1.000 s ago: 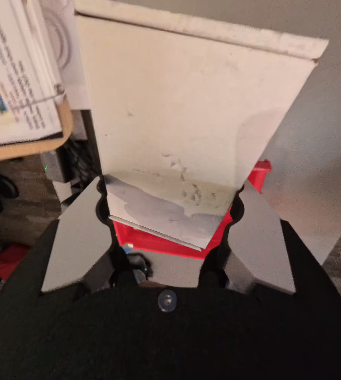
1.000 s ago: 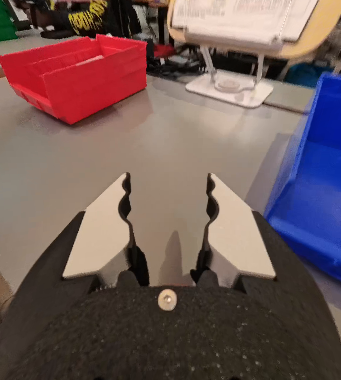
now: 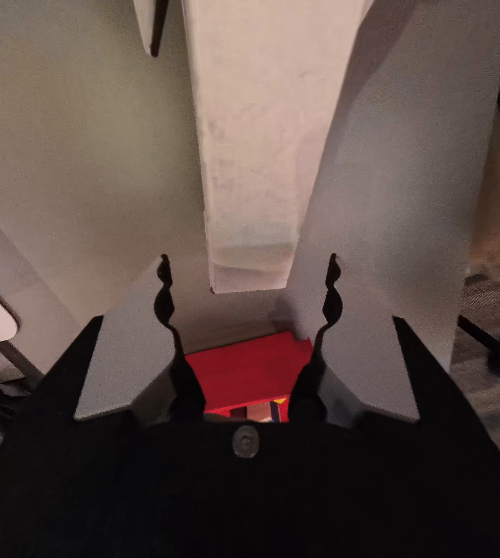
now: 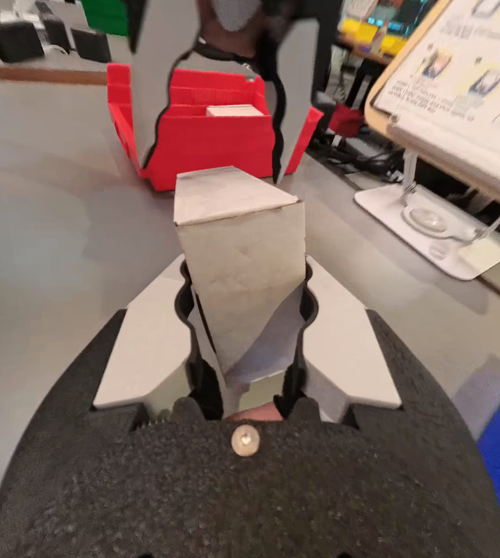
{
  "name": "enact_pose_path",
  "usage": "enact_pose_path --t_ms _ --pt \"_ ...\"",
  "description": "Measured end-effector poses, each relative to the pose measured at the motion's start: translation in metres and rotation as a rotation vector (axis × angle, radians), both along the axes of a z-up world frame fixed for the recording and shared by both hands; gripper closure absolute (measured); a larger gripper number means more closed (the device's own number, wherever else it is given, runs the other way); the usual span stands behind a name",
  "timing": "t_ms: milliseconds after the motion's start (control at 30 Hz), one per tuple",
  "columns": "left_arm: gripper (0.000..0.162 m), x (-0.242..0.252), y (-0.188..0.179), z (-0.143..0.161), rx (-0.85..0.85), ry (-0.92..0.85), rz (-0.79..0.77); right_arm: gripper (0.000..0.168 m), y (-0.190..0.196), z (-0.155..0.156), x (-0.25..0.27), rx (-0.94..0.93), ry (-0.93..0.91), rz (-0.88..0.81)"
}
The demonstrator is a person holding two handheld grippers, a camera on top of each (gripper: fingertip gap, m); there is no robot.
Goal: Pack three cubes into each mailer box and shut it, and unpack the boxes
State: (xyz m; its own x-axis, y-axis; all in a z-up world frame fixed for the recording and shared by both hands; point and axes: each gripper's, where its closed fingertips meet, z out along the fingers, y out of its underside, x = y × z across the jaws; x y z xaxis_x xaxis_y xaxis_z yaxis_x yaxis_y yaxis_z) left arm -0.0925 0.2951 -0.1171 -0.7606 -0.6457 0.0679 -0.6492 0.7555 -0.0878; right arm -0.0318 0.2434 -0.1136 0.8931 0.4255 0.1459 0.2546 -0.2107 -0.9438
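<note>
Between my right gripper's (image 4: 244,305) fingers sat the box (image 4: 239,241), clamped low and held above the table (image 4: 46,241). My left gripper (image 4: 209,126) hung spread just beyond its top, holding nothing, with the red bin (image 4: 212,142) behind. I judged it a handover; next I would need the flap opened.
</note>
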Motion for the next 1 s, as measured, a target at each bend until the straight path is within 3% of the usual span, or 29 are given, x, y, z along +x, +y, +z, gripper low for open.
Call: enact_pose_path --t_ms 200,467,733,1000 --pt "0.109 0.004 -0.003 -0.004 0.029 -0.191 -0.012 0.098 0.004 -0.015 0.001 -0.097 0.151 0.023" --pt "0.116 0.009 -0.003 0.005 0.069 -0.355 -0.006 0.099 0.003 -0.029 0.002 -0.142 0.185 0.027" --pt "0.108 0.016 0.002 0.014 0.247 -0.643 -0.039 0.100 0.002 -0.044 0.004 -0.185 0.205 0.020" --pt "0.110 0.014 0.002 0.023 0.388 -0.867 -0.079 0.100 0.002 -0.047 0.004 -0.199 0.218 0.019"
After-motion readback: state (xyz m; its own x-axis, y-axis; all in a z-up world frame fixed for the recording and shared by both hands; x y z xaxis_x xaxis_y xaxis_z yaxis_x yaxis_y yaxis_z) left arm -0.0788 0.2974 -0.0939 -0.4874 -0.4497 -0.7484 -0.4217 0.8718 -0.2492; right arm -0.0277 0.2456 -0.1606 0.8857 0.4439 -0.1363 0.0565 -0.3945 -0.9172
